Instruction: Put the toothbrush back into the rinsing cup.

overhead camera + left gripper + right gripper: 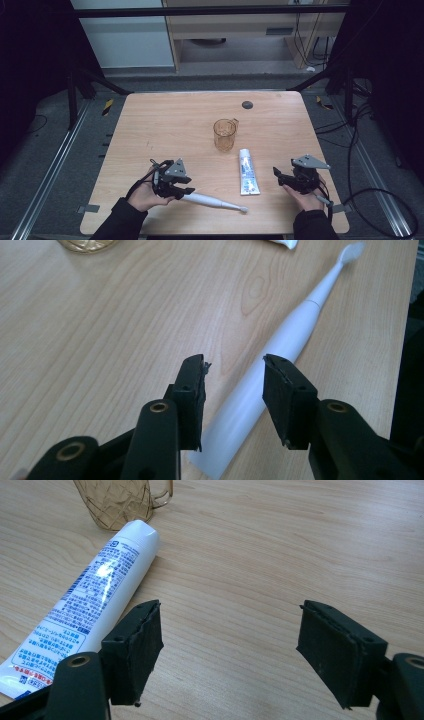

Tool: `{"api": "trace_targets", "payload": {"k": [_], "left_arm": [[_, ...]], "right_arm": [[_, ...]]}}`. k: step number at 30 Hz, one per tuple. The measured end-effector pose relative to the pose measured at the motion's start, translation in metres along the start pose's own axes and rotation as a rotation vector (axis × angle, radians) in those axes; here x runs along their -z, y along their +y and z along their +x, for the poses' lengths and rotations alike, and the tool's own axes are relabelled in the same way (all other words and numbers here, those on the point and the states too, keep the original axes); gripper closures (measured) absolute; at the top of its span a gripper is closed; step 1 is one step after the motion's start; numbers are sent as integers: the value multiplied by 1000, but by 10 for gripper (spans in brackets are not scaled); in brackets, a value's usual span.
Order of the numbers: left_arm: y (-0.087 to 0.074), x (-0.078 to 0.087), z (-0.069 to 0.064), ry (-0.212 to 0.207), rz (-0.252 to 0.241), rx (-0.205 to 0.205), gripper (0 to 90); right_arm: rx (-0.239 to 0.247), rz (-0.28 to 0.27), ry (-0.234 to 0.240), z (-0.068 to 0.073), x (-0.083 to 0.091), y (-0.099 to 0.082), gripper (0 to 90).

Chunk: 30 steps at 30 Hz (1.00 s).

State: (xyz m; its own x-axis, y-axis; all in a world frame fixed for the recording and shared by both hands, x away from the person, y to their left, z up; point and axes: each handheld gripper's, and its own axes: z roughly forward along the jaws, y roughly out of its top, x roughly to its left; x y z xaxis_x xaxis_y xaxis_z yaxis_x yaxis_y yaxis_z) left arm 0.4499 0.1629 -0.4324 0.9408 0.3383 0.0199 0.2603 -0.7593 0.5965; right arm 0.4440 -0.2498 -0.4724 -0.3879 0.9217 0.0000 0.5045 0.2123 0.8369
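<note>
A white electric toothbrush [210, 201] lies flat near the table's front edge, brush head to the right. My left gripper [187, 192] stands over its handle end. In the left gripper view the jaws [234, 362] stand apart with the toothbrush handle [280, 345] running under and between them, and the pads do not press on it. A white toothpaste tube [247, 171] lies lengthwise right of centre. My right gripper [278, 176] rests just to its right, wide open [230, 610] with bare wood between its jaws and the tube [95, 595] beside its left jaw.
An amber see-through cup [224, 134] with a handle stands upright in the middle of the wooden table [165, 125], just beyond the tube's cap end [120, 500]. A small dark round disc [247, 104] sits near the far edge. Black cables trail on the floor at right.
</note>
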Motion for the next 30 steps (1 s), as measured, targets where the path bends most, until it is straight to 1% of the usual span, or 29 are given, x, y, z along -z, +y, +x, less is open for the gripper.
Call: {"api": "trace_targets", "payload": {"k": [6,10,11,13,14,17,18,25,30], "left_arm": [[1,-10,-3,-33,34,-26,589],[1,-16,-5,-44,49,-48,585],[1,-17,-6,-50,43,-43,586],[2,-19,-6,-55,53,-55,585],[2,-21,-6,-58,50,-50,582],[2,-26,-6,-67,64,-55,581],[2,-27,-6,-77,71,-60,579],[3,-35,-7,-88,107,-97,567],[3,-39,-5,-99,119,-99,566]], "right_arm": [[-3,5,5,0,-1,0,255],[0,9,5,1,-2,0,255],[2,8,9,1,-2,0,255],[4,8,9,1,-2,0,255],[4,9,9,1,-2,0,255],[7,13,11,1,-3,-1,256],[4,15,12,2,-3,-1,256],[6,18,15,2,-4,-1,256],[4,18,15,2,-4,0,256]]}}
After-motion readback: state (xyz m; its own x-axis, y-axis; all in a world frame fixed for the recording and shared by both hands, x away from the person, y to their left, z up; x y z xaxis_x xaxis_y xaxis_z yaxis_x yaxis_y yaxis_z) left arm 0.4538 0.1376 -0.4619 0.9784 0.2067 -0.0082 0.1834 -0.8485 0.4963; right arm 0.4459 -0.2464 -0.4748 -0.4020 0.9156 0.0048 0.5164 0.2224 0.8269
